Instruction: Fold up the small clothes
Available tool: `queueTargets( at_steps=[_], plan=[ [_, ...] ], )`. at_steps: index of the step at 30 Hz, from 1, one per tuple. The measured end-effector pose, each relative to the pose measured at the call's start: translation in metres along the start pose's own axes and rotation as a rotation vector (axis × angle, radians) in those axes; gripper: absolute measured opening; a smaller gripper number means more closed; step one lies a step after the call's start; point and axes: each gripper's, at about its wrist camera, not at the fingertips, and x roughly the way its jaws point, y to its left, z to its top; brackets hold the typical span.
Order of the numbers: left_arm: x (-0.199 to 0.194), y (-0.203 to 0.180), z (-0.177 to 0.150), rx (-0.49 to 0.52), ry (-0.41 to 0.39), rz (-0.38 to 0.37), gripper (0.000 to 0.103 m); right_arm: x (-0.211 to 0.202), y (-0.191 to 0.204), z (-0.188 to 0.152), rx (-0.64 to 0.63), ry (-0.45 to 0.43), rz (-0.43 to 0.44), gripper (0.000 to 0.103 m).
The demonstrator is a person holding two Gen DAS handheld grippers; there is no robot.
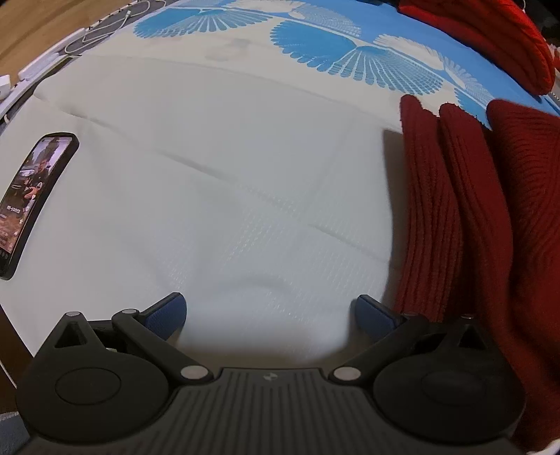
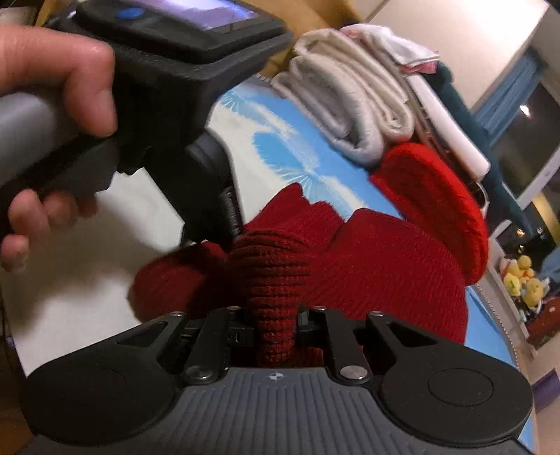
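Note:
A dark red knit garment (image 1: 490, 210) hangs in folds at the right of the left wrist view, over the white and blue patterned sheet (image 1: 227, 175). My left gripper (image 1: 269, 315) is open and empty, its blue pads (image 1: 168, 315) apart above the sheet, just left of the garment. In the right wrist view my right gripper (image 2: 276, 315) is shut on a bunched fold of the same garment (image 2: 367, 266). The left gripper's black body (image 2: 175, 80), held by a hand (image 2: 52, 77), reaches the garment's left part; its fingers are hidden there.
A phone (image 1: 31, 203) with its screen lit lies on the sheet at the left. A brighter red knit item (image 1: 490, 38) (image 2: 441, 196) lies at the back. Folded white and grey cloths (image 2: 357, 101) are stacked behind it. White cables (image 1: 101, 28) lie on the floor.

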Motion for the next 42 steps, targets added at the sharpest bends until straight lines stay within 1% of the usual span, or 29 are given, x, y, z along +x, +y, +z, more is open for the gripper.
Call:
queueTargets(
  at_steps=[2, 3, 5, 7, 8, 10, 12, 14, 17, 18, 20, 21, 22, 23, 24, 26, 28, 29, 30, 31, 33, 35, 36, 37, 38, 39, 40, 41, 42],
  plan=[
    [0.000, -0.001, -0.001, 0.004, -0.001, 0.001, 0.102, -0.008, -0.025, 0.007, 0.122, -0.044, 0.013, 0.015],
    [0.001, -0.001, 0.000, 0.004, -0.001, 0.002, 0.102, -0.014, -0.036, 0.012, 0.149, -0.083, 0.002, 0.015],
    [0.001, -0.001, 0.001, 0.001, 0.000, 0.002, 0.102, -0.028, -0.051, 0.027, 0.162, -0.168, -0.031, 0.015],
    [0.001, -0.001, 0.001, 0.002, 0.000, 0.001, 0.102, -0.035, -0.058, 0.036, 0.152, -0.214, -0.011, 0.015],
    [0.002, -0.001, 0.001, 0.003, 0.000, -0.001, 0.102, -0.035, -0.059, 0.034, 0.136, -0.217, 0.023, 0.015],
    [0.001, -0.001, 0.001, 0.007, 0.000, -0.004, 0.102, -0.031, -0.043, 0.025, 0.068, -0.199, 0.101, 0.015],
    [0.001, 0.002, 0.001, 0.010, 0.002, 0.013, 0.102, -0.019, -0.020, 0.010, 0.018, -0.145, 0.152, 0.016],
    [-0.003, 0.013, 0.004, -0.034, 0.002, 0.030, 0.096, -0.009, -0.009, -0.005, 0.028, -0.130, 0.148, 0.016],
    [-0.016, 0.042, 0.011, -0.157, -0.017, -0.032, 0.096, -0.004, -0.011, -0.006, 0.043, -0.118, 0.160, 0.017],
    [-0.022, 0.048, 0.012, -0.176, -0.031, -0.055, 0.096, -0.004, -0.007, -0.003, 0.032, -0.115, 0.162, 0.017],
    [-0.033, 0.052, 0.014, -0.184, -0.065, -0.128, 0.096, 0.003, -0.004, 0.000, 0.007, -0.100, 0.167, 0.026],
    [-0.037, 0.050, 0.014, -0.171, -0.074, -0.160, 0.096, 0.004, -0.001, 0.002, 0.006, -0.097, 0.167, 0.028],
    [-0.041, 0.046, 0.014, -0.153, -0.082, -0.183, 0.096, 0.003, 0.004, 0.002, 0.011, -0.096, 0.168, 0.034],
    [-0.044, 0.039, 0.012, -0.129, -0.089, -0.207, 0.096, 0.003, 0.007, 0.001, 0.026, -0.095, 0.166, 0.034],
    [-0.046, 0.031, 0.012, -0.106, -0.094, -0.230, 0.096, -0.002, 0.008, 0.000, 0.052, -0.094, 0.176, 0.041],
    [-0.052, 0.013, 0.009, -0.050, -0.107, -0.273, 0.097, -0.012, -0.013, 0.003, 0.165, -0.078, 0.309, 0.071],
    [-0.061, -0.003, 0.005, 0.009, -0.137, -0.309, 0.097, -0.032, -0.040, 0.000, 0.312, -0.094, 0.425, 0.073],
    [-0.065, -0.009, 0.001, 0.037, -0.155, -0.315, 0.097, -0.044, -0.053, -0.003, 0.356, -0.113, 0.437, 0.073],
    [-0.069, -0.015, -0.001, 0.062, -0.175, -0.315, 0.097, -0.055, -0.066, -0.006, 0.388, -0.133, 0.427, 0.073],
    [-0.072, -0.022, -0.005, 0.086, -0.191, -0.310, 0.097, -0.064, -0.082, -0.010, 0.419, -0.157, 0.392, 0.072],
    [-0.074, -0.035, -0.011, 0.136, -0.212, -0.284, 0.097, -0.075, -0.114, -0.018, 0.489, -0.173, 0.290, 0.072],
    [-0.070, -0.048, -0.019, 0.175, -0.228, -0.199, 0.099, -0.067, -0.144, -0.027, 0.576, -0.124, 0.186, 0.072],
    [-0.066, -0.050, -0.022, 0.188, -0.232, -0.164, 0.101, -0.061, -0.151, -0.032, 0.598, -0.097, 0.144, 0.070],
    [-0.061, -0.053, -0.026, 0.192, -0.233, -0.126, 0.103, -0.050, -0.156, -0.036, 0.602, -0.070, 0.117, 0.060],
    [-0.056, -0.053, -0.028, 0.192, -0.228, -0.105, 0.103, -0.032, -0.157, -0.038, 0.577, -0.035, 0.129, 0.051],
    [-0.049, -0.050, -0.029, 0.194, -0.214, -0.092, 0.103, -0.016, -0.150, -0.045, 0.547, 0.030, 0.160, 0.048],
    [-0.041, -0.048, -0.031, 0.195, -0.190, -0.092, 0.103, 0.003, -0.138, -0.055, 0.525, 0.108, 0.189, 0.048],
    [-0.036, -0.044, -0.031, 0.189, -0.166, -0.107, 0.103, 0.014, -0.127, -0.061, 0.496, 0.127, 0.178, 0.048],
    [-0.034, -0.040, -0.031, 0.173, -0.157, -0.120, 0.103, 0.017, -0.119, -0.065, 0.462, 0.113, 0.158, 0.049]
  ],
)
